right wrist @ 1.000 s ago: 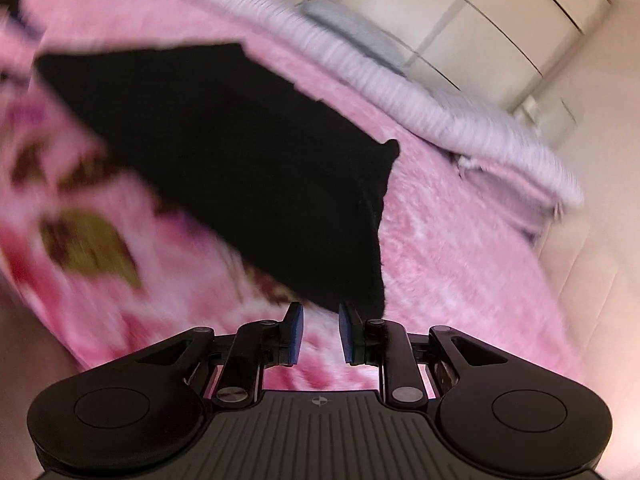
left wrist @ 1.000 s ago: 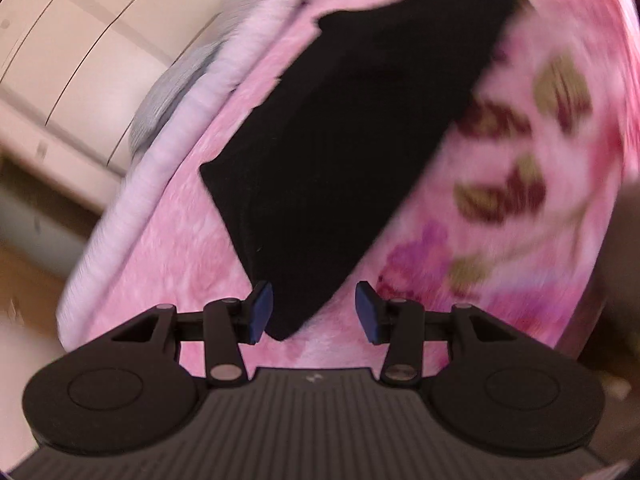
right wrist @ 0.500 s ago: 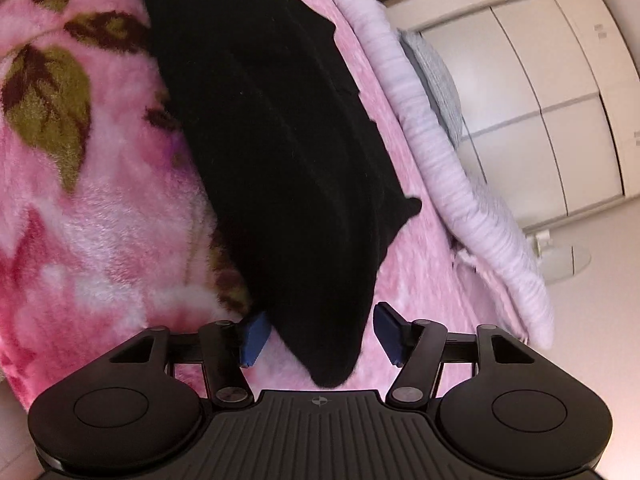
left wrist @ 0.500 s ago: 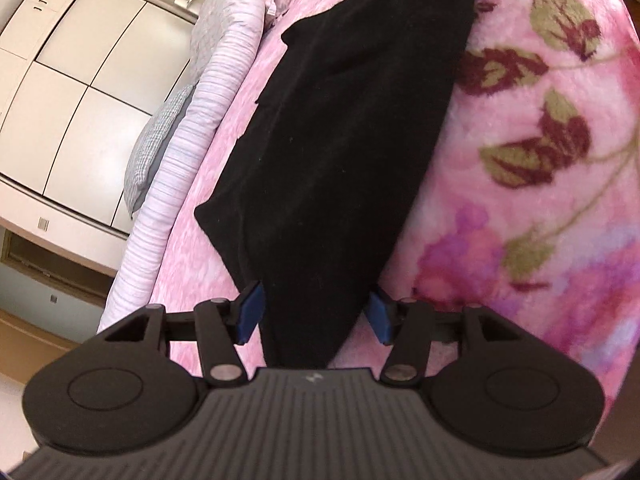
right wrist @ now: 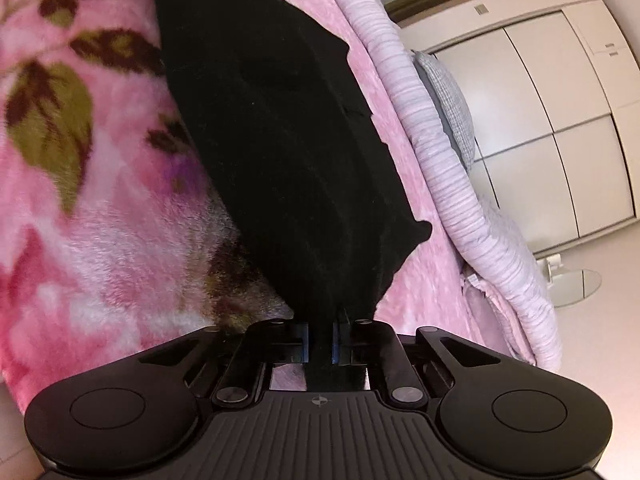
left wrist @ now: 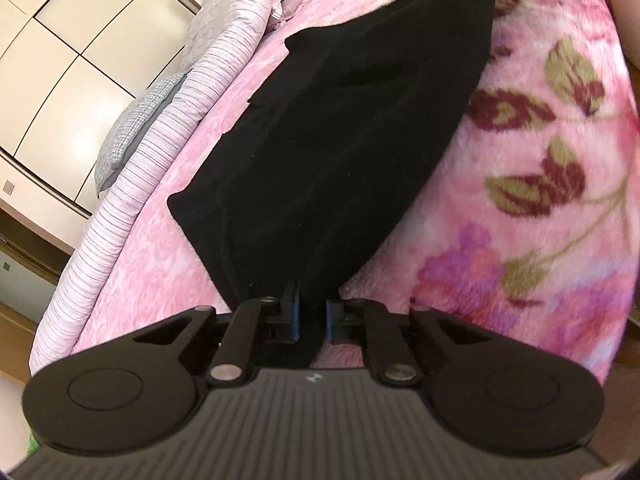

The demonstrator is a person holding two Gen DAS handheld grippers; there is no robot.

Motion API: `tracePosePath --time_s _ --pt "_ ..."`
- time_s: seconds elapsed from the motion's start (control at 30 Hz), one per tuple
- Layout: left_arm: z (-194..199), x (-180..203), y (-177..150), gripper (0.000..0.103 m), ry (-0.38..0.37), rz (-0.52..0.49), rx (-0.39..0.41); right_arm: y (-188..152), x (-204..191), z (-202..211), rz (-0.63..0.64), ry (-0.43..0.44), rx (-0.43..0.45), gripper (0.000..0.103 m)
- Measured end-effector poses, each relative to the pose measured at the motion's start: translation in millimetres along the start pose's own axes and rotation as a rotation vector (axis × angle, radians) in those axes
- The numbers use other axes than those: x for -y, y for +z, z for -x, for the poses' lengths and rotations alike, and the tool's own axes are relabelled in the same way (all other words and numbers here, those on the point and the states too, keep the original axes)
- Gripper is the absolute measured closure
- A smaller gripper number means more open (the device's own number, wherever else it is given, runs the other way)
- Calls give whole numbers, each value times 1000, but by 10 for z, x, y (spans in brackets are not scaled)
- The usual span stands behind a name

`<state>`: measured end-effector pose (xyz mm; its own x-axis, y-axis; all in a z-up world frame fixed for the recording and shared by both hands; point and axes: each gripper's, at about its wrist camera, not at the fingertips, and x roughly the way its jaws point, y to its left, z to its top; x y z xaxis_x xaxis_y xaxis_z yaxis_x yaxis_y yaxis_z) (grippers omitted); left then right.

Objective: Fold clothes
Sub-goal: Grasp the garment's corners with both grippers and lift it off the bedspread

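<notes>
The left gripper (left wrist: 312, 316) has just been closing, and its blue-padded jaws are clenched on a corner of the black folded garment of soft fabric (left wrist: 340, 152), which fills the gap between the pads at the lower centre of the left wrist view. The right gripper (right wrist: 320, 340) has likewise just been closing and pinches another corner of the same garment (right wrist: 288, 152) at the lower centre of its own view.

From each grip the dark cloth stretches up the frame across the fluffy pink blanket with red and olive flower print (left wrist: 540, 200). Beside it runs a rolled lilac striped quilt (left wrist: 160, 152), with a grey checked pillow (left wrist: 136, 120) against it. Cream cabinet doors (left wrist: 60, 64) fill the upper left of the left view and the right side of the right view.
</notes>
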<state>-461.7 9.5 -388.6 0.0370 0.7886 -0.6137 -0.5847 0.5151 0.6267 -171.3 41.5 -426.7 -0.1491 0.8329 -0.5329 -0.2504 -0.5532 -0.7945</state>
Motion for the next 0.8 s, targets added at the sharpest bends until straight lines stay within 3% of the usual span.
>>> tracePosePath --time_s 0.23,0.57,0.67,0.8 --pt "484 21 -90 96 -34 82 12 9 29 444 0 30 25 95" --pt "1438 484 -383 96 -94 174 -15 -249 -567 1477 -19 170 13 95" --pt "1531 335 -316 96 -95 190 3 -222 -542 1606 -28 203 17 95" --pt "1530 -42 -105 96 -75 197 55 -129 -144 1654 -127 235 50 95"
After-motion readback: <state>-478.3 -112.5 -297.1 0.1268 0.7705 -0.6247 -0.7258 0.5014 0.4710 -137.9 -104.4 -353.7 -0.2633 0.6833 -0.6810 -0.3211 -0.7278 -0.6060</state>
